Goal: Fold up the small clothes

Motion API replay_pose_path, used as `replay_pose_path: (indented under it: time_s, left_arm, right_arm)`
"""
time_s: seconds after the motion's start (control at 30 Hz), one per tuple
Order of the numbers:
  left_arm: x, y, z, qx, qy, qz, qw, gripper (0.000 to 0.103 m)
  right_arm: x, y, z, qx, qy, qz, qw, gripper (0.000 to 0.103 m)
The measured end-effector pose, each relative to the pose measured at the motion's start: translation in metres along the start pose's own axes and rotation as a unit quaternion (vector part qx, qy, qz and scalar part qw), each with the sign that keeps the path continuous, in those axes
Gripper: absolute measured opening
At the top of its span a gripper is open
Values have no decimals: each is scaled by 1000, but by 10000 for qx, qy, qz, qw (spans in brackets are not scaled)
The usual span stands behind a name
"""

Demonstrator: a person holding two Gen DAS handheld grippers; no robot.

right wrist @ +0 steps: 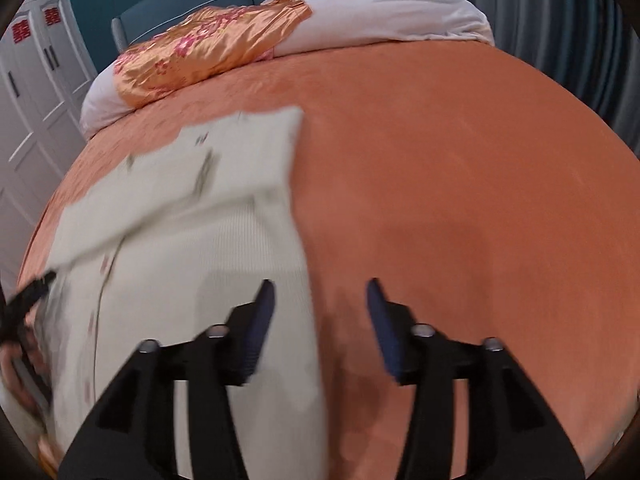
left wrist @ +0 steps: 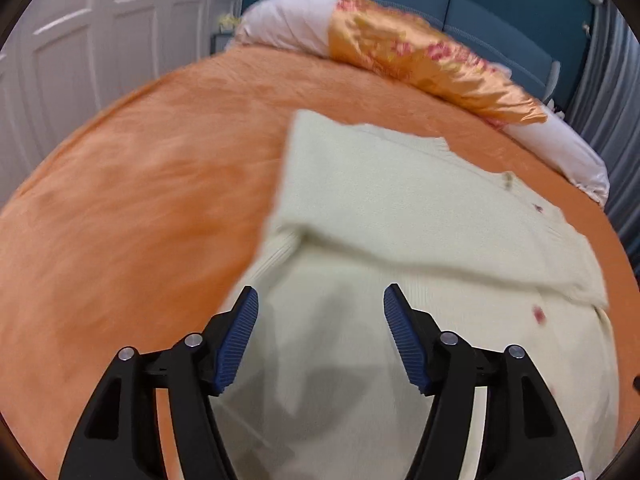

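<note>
Left wrist view: one cream knit top [left wrist: 400, 248], partly folded with a flap across it, lies on the orange bed [left wrist: 132, 184]; left gripper [left wrist: 321, 300] hangs over its near part, jaws apart, empty

Right wrist view: right gripper [right wrist: 320, 294] spread apart over the top's right edge, gripping nothing

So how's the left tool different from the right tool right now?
The left tool hangs wholly over the cream knit garment; the right tool straddles the garment's edge, one finger over cloth, the other over the orange bedspread. The left wrist view of its tool is sharp; the right wrist view is motion-blurred. Both are open and hold nothing.
</note>
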State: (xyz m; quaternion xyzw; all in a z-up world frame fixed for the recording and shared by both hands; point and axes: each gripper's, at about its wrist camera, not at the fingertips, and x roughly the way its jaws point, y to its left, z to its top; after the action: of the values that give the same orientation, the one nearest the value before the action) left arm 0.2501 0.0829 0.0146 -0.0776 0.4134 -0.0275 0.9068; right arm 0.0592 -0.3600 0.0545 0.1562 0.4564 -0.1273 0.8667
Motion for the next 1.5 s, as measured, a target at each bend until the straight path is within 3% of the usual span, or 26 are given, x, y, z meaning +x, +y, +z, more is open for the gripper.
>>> replay_pose_path:
  time_s: [0.07,0.1,0.2,0.33,0.5,0.6,0.67,0.7,0.73,0.77,0.8,0.87,1.2,1.37,1.5]
  left_arm:
    - [-45,15,-26,132,-94,37,9999,79]
    - [-68,25,-44,179,-78,161,9997,80]
    - [-96,48,-78,113,349,268,9990,80]
    - [-113,76,-122,-563,961,34,9938,80]
    - [-116,65,-128,-675,960,-246,9928,80]
    - [-105,55,-124,-642,989,-194,9928,80]
    - [-100,49,-121,-514,1018,-124,9934,80]
    - [-98,47,-119,-454,1030,-127,9936,75]
    - [-96,44,-117,-389,1061,-124,9935,68]
    - [-95,42,-116,-314,1104,-133,9933,48]
    - [-95,40,-114,-257,1156,-174,9928,27]
    - [-99,41,-114,-357,1342,-477,9892,8]
    - [-163,34,-112,-79,1190,-732,9902,6]
    - [-207,36,-146,394,1471,-656,9862,6]
    - [-253,43,-191,913,2018,-604,9733,6]
  right_arm:
    - [-15,-4,-29,32,241,114,9996,53]
    - [-24,-5,-47,25,379,179,9991,54]
    - [-38,-4,-81,77,605,405,9973,57]
    - [-38,3,-98,421,703,743,9939,58]
    - [-24,19,-100,709,793,1141,9878,58]
    - [-19,25,-97,784,727,1155,9875,60]
    - [-20,27,-98,792,708,1132,9879,48]
    - [-20,28,-98,792,711,1119,9880,44]
    - [-21,29,-97,791,690,1138,9879,32]
    - [-24,28,-97,789,660,1160,9879,17]
    - [-27,28,-96,797,622,1217,9874,10]
    - [-35,29,-94,770,522,1240,9879,8]
    - [-86,28,-99,231,313,1282,9910,5]
    - [-112,27,-132,-448,750,1160,9894,5]
    - [-151,27,-180,-1270,1456,1073,9753,5]
